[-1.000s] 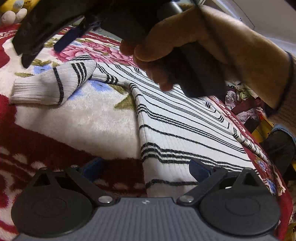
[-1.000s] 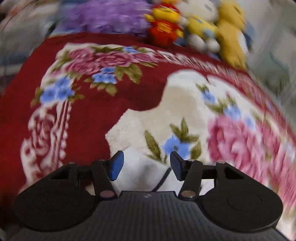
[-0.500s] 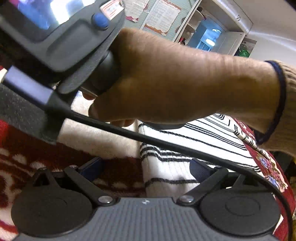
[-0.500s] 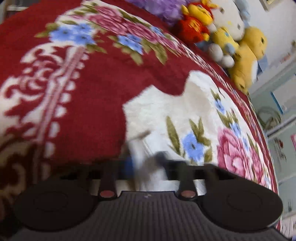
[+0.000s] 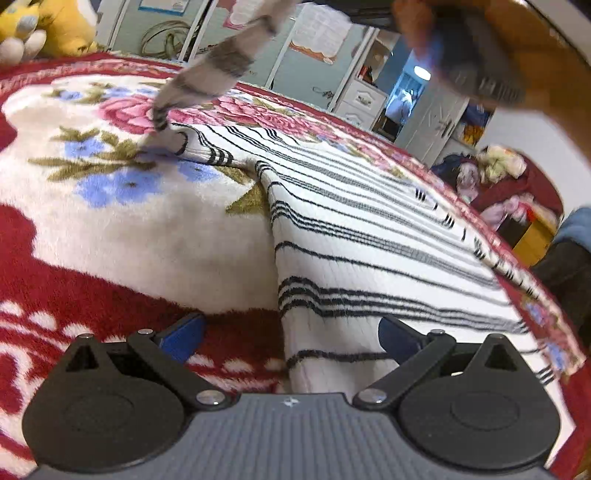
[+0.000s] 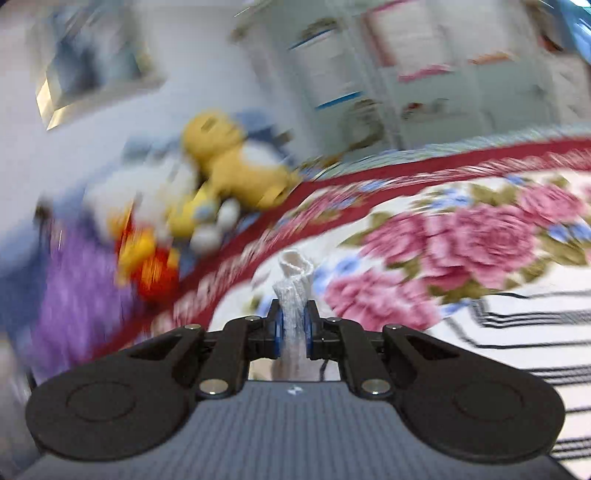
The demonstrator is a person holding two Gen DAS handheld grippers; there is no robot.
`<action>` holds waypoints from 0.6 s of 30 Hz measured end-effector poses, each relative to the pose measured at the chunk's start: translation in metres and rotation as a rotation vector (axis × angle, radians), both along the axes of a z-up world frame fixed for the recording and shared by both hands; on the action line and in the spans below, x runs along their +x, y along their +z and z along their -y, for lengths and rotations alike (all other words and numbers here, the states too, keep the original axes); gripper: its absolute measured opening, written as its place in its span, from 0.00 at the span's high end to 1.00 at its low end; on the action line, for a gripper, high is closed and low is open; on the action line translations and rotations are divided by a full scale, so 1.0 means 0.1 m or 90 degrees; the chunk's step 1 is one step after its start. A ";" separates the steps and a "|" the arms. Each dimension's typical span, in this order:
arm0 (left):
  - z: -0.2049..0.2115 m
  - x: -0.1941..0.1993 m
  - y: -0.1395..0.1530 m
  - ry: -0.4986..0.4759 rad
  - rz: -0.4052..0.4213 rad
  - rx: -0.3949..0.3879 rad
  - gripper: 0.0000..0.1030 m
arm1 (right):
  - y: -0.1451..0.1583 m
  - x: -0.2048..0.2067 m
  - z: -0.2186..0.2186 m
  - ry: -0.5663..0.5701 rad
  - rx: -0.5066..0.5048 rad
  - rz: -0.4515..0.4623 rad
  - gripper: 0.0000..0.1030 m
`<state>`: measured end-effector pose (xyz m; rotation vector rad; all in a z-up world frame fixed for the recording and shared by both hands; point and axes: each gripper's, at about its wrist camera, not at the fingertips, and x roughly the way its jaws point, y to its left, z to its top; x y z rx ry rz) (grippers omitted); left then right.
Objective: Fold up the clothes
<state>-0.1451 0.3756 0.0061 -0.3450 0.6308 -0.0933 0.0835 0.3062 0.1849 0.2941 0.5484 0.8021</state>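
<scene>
No brand, label or writing can be read anywhere: the sheets pinned on the far wall (image 5: 321, 37) are too blurred to make out. At the far left of the left wrist view, yellow soft toys (image 5: 55, 26) sit past the edge of the red floral blanket (image 5: 92, 280), whose cream middle lies bare and free up to the side edge of the white sweater with black stripes (image 5: 388, 236). That edge runs straight from near the camera up toward the armpit. The left gripper (image 5: 291, 338) hangs low over the sweater's near corner with its jaws spread wide; the hem lies between the blue pads, which do not press on it. Further up, the sleeve (image 5: 218, 66) rises off the blanket in a blurred diagonal toward the top of the frame, where a hand (image 5: 498, 59) grips a dark handle at the upper right. To the right the sweater body lies flat, its far edge close to the blanket's red border, beyond which stand white cabinets and a heap of clothes. In the right wrist view, heavily blurred, the right gripper (image 6: 293, 325) is nearly closed, its blue pads pinching the cuff (image 6: 293, 273) of the sleeve, which pokes up between them. The toys (image 6: 221, 173) lie to its left, the striped body to its right.
</scene>
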 end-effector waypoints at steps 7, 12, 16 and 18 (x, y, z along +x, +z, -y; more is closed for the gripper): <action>0.07 -0.02 0.04 -0.003 -0.032 0.057 0.05 | 0.11 0.34 0.67 -0.106 0.041 -0.063 0.90; 0.10 -0.02 0.13 0.007 -0.058 0.080 0.60 | 0.30 0.48 0.81 -0.126 0.003 0.010 0.90; 0.13 0.01 0.26 0.009 -0.074 0.069 0.92 | 0.57 0.64 0.96 -0.138 0.005 0.044 0.90; 0.21 0.02 0.33 0.016 -0.074 0.088 0.92 | 0.73 0.69 1.08 -0.143 0.019 0.064 0.90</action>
